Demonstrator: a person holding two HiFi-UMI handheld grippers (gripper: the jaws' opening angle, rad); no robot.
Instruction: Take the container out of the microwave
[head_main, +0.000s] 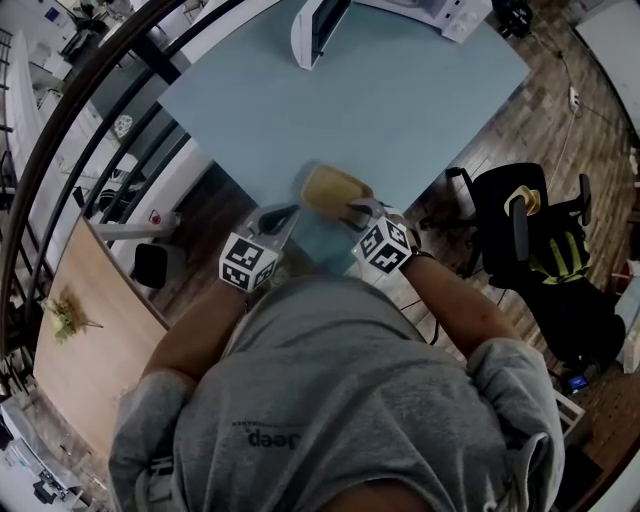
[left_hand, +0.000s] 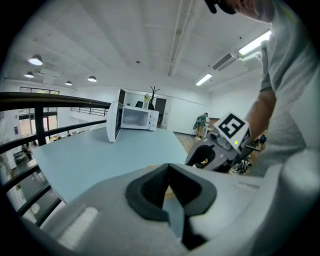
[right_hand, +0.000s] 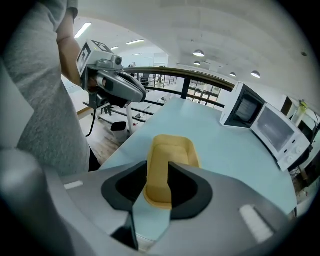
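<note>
A yellow-tan oblong container (head_main: 335, 192) lies on the pale blue table (head_main: 400, 110) close to its near corner. In the right gripper view the container (right_hand: 172, 152) runs away from me, its near end between the jaws of my right gripper (right_hand: 159, 167), which stands open with its pads apart on either side. My left gripper (head_main: 285, 213) hovers just left of the container, its fingertips together with nothing held. In the left gripper view its tips (left_hand: 168, 167) meet over a sliver of the container. The white microwave (head_main: 400, 12) stands at the table's far side, door (head_main: 318, 30) swung open.
A black office chair (head_main: 530, 230) stands right of the table on the wooden floor. A light wooden tabletop (head_main: 90, 340) lies at lower left, behind a dark railing (head_main: 100, 110). The microwave (right_hand: 272, 132) and its open door (left_hand: 114, 122) are far from both grippers.
</note>
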